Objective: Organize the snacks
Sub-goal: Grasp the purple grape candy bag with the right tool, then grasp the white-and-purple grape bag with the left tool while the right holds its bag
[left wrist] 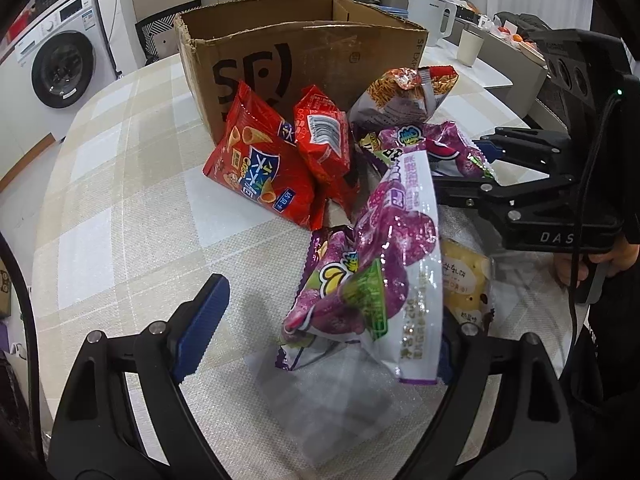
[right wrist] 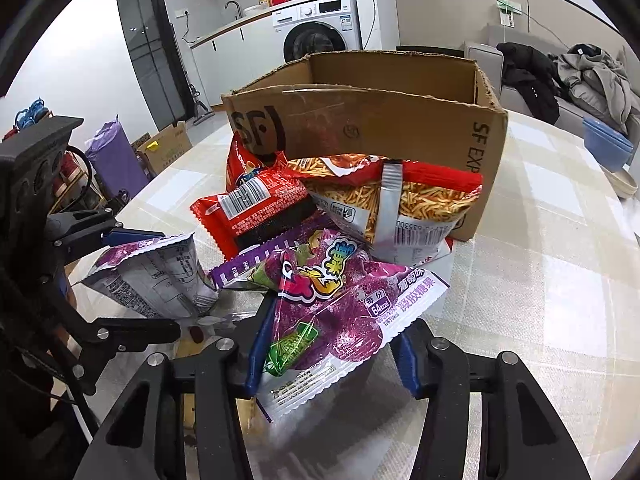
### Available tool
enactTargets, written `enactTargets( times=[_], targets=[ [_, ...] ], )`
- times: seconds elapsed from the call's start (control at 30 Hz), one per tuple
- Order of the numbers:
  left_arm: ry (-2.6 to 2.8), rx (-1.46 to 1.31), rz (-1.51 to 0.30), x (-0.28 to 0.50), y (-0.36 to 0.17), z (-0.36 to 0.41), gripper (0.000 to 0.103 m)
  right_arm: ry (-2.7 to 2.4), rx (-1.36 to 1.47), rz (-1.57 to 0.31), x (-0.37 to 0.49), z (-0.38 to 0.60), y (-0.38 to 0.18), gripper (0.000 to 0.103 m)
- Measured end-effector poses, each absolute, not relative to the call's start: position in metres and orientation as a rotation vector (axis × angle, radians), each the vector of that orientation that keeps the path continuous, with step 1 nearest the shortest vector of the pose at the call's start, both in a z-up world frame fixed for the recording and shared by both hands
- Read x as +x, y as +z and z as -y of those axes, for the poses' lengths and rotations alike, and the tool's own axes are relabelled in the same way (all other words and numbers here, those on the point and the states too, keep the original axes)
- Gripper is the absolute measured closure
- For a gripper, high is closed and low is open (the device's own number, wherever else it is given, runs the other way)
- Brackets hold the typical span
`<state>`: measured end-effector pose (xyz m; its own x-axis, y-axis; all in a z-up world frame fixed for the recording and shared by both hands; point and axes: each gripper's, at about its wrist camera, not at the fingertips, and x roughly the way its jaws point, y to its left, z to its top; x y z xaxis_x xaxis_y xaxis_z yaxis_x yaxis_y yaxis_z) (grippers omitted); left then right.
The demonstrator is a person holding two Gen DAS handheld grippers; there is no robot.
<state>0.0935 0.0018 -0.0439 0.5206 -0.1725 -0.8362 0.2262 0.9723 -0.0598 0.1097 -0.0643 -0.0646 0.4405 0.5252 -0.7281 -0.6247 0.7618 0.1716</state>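
Where a checked tablecloth [left wrist: 120,184] covers the table, left tool [left wrist: 320,332] apart, right tool [right wrist: 332,344] clamped on purple candy bag [right wrist: 344,304], washing machine [right wrist: 316,28] behind.

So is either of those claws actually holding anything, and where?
The right gripper pinches a purple grape candy bag across its near end. The left gripper stands open around another purple bag, not gripping.
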Motion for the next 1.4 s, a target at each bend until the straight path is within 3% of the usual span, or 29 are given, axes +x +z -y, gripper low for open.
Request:
enactTargets(
  times=[0.37,0.57,0.63,0.73,0.87,1.03,1.4],
  targets=[
    [-0.246,0.089,-1.013,0.091,-0.047,0.000,0.019,0.762,-0.076,-0.773,0.094,0.088,-0.042,0.051],
    [-0.295,0.067,-1.002,0.087,-0.044,0.001,0.042,0.777,-0.074,-0.740,0.084,0.094,-0.033,0.051],
    [-0.309,0.050,-0.999,0.086,-0.043,0.000,0.059,0.781,-0.073,-0.738,0.084,0.096,-0.031,0.051],
    [-0.311,0.033,-0.987,0.086,-0.040,-0.004,0.067,0.786,-0.069,-0.730,0.085,0.096,-0.027,0.051],
    [-0.298,0.031,-0.955,0.084,-0.032,-0.007,0.069,0.789,-0.062,-0.724,0.086,0.096,-0.027,0.051],
    [-0.298,0.010,-0.906,0.079,-0.017,-0.010,0.084,0.796,-0.056,-0.711,0.084,0.097,-0.025,0.051],
    [-0.310,-0.057,-0.821,0.064,0.015,-0.024,0.091,0.827,-0.029,-0.620,0.073,0.100,-0.010,0.051]
  ],
)
